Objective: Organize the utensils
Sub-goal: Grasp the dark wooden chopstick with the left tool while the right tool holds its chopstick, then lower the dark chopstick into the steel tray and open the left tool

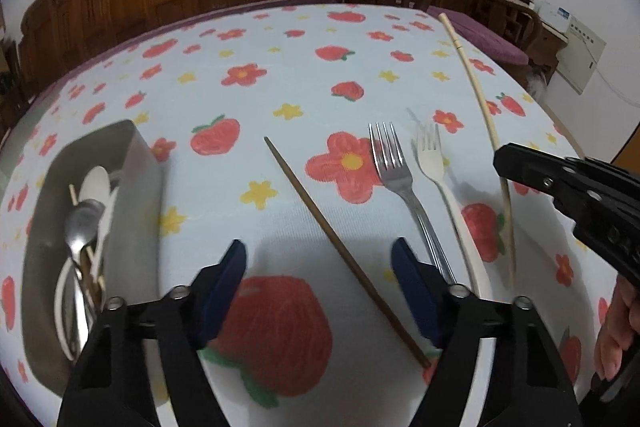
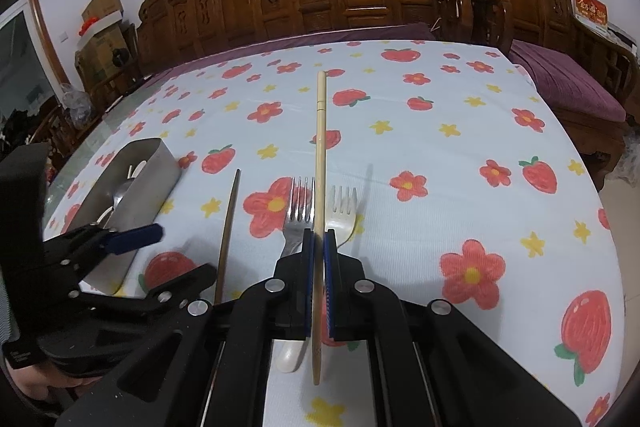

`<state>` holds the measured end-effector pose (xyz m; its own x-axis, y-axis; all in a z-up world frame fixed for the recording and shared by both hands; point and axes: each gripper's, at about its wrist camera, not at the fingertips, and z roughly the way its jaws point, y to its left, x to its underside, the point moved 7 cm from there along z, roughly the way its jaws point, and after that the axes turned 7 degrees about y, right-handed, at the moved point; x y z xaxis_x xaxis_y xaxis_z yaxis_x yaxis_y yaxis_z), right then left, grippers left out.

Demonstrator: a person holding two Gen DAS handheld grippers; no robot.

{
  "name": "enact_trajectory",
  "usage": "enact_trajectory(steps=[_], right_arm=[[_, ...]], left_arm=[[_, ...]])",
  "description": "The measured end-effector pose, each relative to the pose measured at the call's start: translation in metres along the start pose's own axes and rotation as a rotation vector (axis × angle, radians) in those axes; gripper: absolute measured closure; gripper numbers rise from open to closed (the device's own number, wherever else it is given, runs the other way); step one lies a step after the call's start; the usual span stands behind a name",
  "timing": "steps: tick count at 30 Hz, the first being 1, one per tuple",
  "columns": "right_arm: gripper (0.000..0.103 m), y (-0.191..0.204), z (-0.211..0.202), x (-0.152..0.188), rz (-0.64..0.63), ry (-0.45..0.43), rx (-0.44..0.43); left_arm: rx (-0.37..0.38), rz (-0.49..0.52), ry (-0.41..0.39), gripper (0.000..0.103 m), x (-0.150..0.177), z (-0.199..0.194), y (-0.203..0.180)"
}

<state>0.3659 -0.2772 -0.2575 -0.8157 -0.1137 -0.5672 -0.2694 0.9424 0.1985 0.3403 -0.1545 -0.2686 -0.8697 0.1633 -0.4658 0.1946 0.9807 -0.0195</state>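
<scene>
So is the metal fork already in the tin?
No, the metal fork lies on the tablecloth beside the white fork, apart from the tin.

Spoons [image 1: 86,223] in tray [image 1: 136,163], forks [image 1: 394,167] rightward.

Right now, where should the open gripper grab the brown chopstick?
Grab the brown chopstick around its middle, coming straight down, with the left gripper turned so its fingers cross it. It is thin, lies flat and slanted, with bare cloth beside it.
</scene>
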Motion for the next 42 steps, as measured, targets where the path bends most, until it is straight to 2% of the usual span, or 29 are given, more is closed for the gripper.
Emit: enact_trajectory(steps=[6,8,12,15,17,23,30,37,42], right_arm=[[0.097,0.003,0.0,0.0,-0.008,0.001,0.003],[0.097,0.003,-0.001,-0.001,-0.008,-0.001,0.003],[0.097,0.005,-0.001,-0.001,-0.009,-0.003,0.001],[0.097,0.005,-0.001,-0.001,-0.01,0.0,0.004],[0.097,0.007,-0.001,0.0,-0.017,0.002,0.007],[0.097,0.015,0.002,0.003,-0.028,0.011,0.01],[0.097,0.026,0.004,0.013,-0.024,0.032,-0.013],[0.097,0.036,0.001,0.031,-0.02,0.052,-0.019],[0.097,0.039,-0.011,0.03,0.004,0.032,-0.008]], left_arm=[[0.016,0.018,0.03,0.051,0.002,0.012,-0.01],[0.01,0.022,0.037,0.059,0.003,0.014,-0.011],[-0.004,0.022,0.048,0.066,0.006,0.019,-0.009],[-0.013,0.03,0.045,0.08,0.009,0.018,-0.007],[-0.013,0.029,0.05,0.094,0.011,0.016,-0.005],[-0.021,0.041,0.074,0.098,0.021,0.01,0.001],[-0.019,0.041,0.084,0.099,0.033,-0.002,0.008],[-0.004,0.047,0.047,0.099,0.036,-0.033,0.01],[0.011,0.041,0.019,0.099,0.037,-0.054,0.013]])
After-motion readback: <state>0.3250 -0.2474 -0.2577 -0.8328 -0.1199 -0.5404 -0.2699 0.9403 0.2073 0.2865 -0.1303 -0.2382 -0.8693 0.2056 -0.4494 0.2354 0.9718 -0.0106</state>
